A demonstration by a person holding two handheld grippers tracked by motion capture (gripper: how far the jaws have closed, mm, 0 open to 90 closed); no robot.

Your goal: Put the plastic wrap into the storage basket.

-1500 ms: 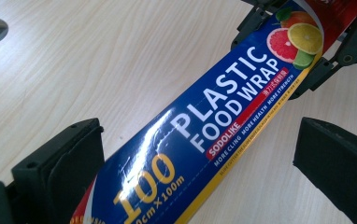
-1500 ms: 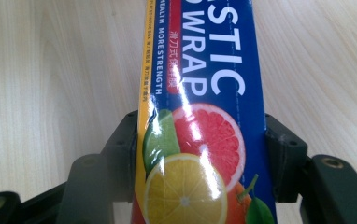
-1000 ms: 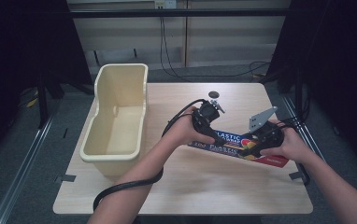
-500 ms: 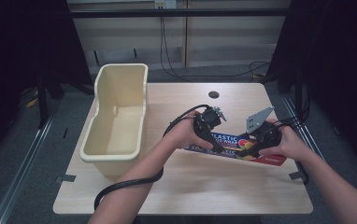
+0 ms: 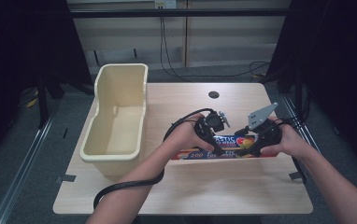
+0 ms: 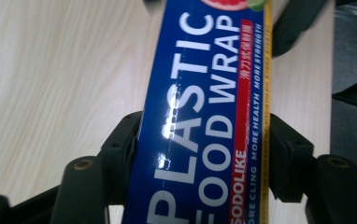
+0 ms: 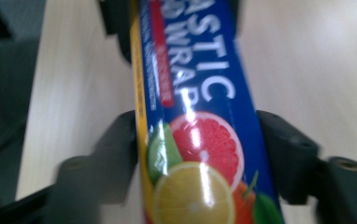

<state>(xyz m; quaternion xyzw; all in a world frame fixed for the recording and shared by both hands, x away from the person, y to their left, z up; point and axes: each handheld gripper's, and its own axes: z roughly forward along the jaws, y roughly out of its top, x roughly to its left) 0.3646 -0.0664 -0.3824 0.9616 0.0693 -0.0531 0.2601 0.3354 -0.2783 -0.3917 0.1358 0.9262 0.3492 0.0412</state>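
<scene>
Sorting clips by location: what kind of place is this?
Probably a lab recording station: a lone wooden table, dark curtains around it, loose cables on the floor behind.

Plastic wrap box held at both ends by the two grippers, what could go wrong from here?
The plastic wrap box is glossy and each gripper's fingers press only its narrow sides, so it might slip or twist if the left gripper and right gripper move unevenly. Squeezing harder could dent the cardboard. The cream bin has a tall wall the long box might catch on.
</scene>
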